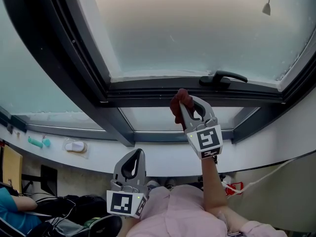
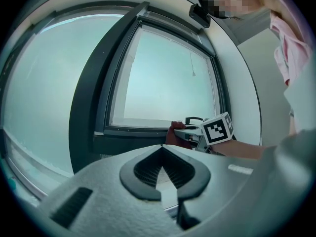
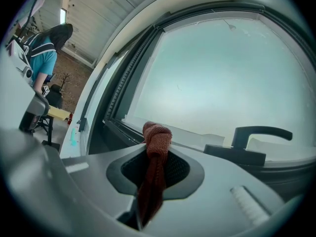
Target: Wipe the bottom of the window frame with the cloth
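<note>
Pinches the reddish-brown cloth (image 3: 157,137) in the right gripper (image 1: 186,107), jaws clamped on it, with the bunched end poking past the tips up at the dark bottom rail of the window frame (image 1: 148,90). Sits just left of the black handle (image 1: 224,78), with bare rail running left to the corner post and glass above. Holds the left gripper (image 1: 134,158) low below the white sill (image 1: 163,158), jaws pressed together on nothing, well apart from the frame.
</note>
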Demonstrator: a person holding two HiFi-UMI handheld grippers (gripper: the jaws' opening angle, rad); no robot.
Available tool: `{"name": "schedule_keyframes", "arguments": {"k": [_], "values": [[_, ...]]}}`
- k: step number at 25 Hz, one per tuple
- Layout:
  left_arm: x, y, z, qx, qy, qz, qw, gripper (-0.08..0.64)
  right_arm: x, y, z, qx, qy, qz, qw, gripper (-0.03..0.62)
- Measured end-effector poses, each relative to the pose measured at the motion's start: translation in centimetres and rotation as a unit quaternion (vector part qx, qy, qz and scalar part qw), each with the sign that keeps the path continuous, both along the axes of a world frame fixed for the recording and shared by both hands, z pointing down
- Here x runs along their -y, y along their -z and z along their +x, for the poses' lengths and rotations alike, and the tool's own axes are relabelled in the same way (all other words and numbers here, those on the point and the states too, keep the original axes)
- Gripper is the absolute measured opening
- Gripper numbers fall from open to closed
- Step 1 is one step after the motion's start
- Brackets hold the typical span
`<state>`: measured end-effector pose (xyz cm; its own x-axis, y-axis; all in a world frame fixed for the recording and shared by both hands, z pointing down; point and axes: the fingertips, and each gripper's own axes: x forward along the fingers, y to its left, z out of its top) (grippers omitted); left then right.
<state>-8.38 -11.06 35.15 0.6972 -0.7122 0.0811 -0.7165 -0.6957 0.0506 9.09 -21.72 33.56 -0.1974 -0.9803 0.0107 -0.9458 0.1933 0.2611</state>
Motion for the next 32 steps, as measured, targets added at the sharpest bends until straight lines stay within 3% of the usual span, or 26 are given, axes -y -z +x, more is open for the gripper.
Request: {"name": "schedule_keyframes", "arguments": {"k": [32], "values": [[-1.1,0.1,2.2,-0.005,-0.013,0.003,0.9999,-0.005,-2.3,-0.3,6.1,0.016,-0.056,0.001,0.998,0.063]]}}
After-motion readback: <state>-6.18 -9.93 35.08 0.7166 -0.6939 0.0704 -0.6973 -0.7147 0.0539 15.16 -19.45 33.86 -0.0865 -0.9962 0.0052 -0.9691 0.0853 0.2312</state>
